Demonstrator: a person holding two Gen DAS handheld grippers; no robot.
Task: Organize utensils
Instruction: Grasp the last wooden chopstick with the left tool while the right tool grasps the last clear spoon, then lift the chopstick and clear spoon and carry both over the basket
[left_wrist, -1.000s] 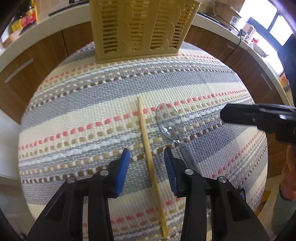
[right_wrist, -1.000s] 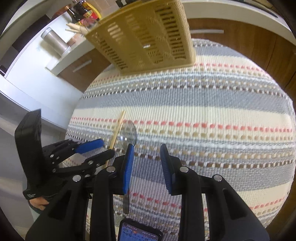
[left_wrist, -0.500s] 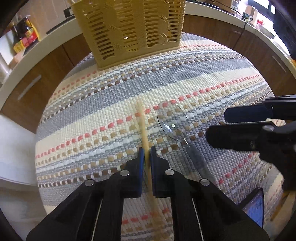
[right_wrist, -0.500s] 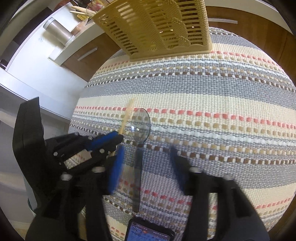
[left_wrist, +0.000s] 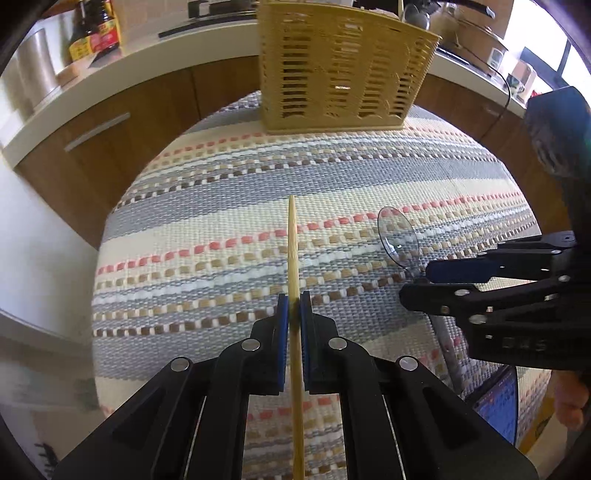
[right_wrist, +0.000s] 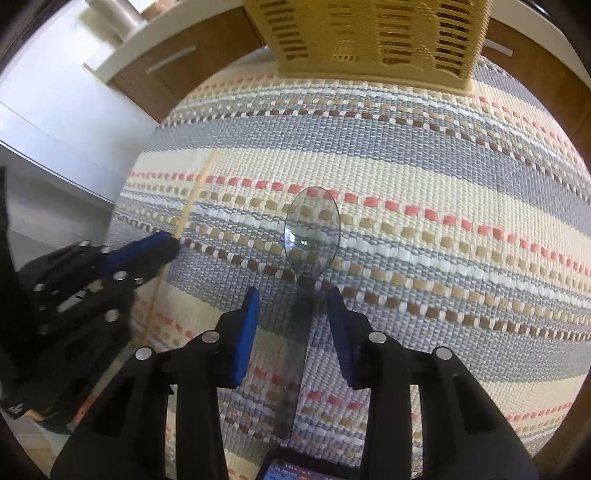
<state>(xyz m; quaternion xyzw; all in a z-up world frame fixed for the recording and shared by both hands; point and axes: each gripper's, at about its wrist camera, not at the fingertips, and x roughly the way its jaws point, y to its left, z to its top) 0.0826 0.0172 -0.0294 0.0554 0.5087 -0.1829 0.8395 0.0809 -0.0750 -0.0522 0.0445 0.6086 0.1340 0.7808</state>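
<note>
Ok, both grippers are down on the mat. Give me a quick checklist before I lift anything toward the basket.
1. Left gripper shut on the chopstick: ok.
2. Chopstick runs straight between the pads: ok.
3. Right gripper straddles the clear spoon handle: ok.
4. Right pads pressing on the spoon: not ok, jaws closing, gaps both sides.
5. Basket upright at the mat's far edge: ok.
6. Free room inside the basket: cannot tell.

Faint raised letters, perhaps "DMS", on the right hand-held gripper; bottle labels unreadable
</note>
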